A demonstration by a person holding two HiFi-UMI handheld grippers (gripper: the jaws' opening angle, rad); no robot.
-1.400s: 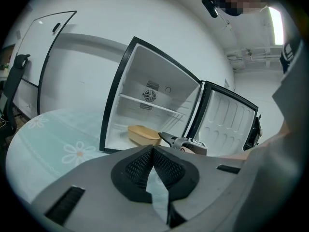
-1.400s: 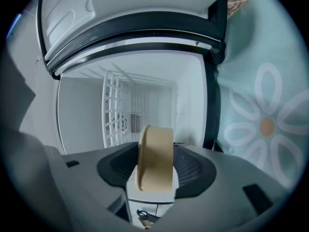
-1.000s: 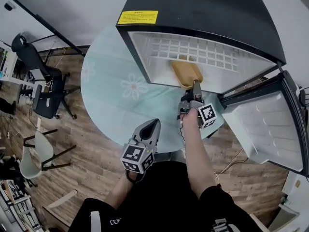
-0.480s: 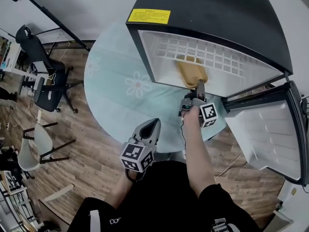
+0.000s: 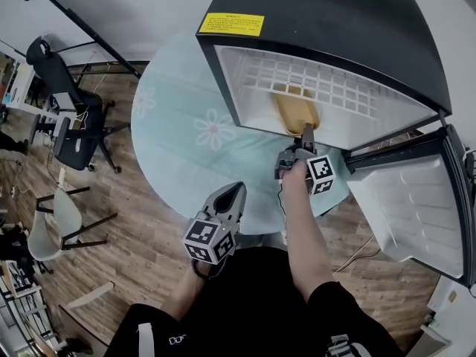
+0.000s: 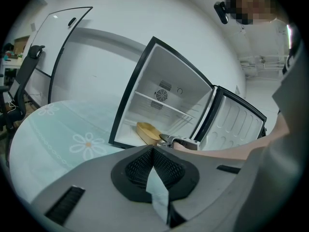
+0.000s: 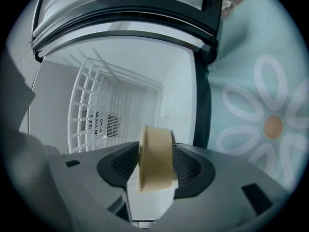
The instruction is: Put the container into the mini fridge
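Observation:
A tan oval container [image 5: 296, 110] lies inside the open mini fridge [image 5: 327, 21], below its white wire shelf [image 5: 312, 80]. My right gripper [image 5: 306, 135] reaches into the fridge mouth. Its jaws are closing, with both pads against the container [image 7: 155, 156]. The right gripper [image 7: 155, 153] looks straight into the white fridge interior. My left gripper [image 5: 236, 193] hangs near my body over the table's front edge, shut and empty. The left gripper view shows the container [image 6: 147, 131] on the fridge floor and the left gripper [image 6: 153, 149] with nothing between its jaws.
The fridge stands on a round table with a pale green flowered cloth [image 5: 186, 140]. Its door [image 5: 409, 207] swings wide to the right. Office chairs [image 5: 71, 117] and a stool [image 5: 56, 233] stand on the wooden floor at left.
The head view has shifted slightly. The right gripper stays at the fridge mouth with the container between its jaws. The left gripper has not moved.

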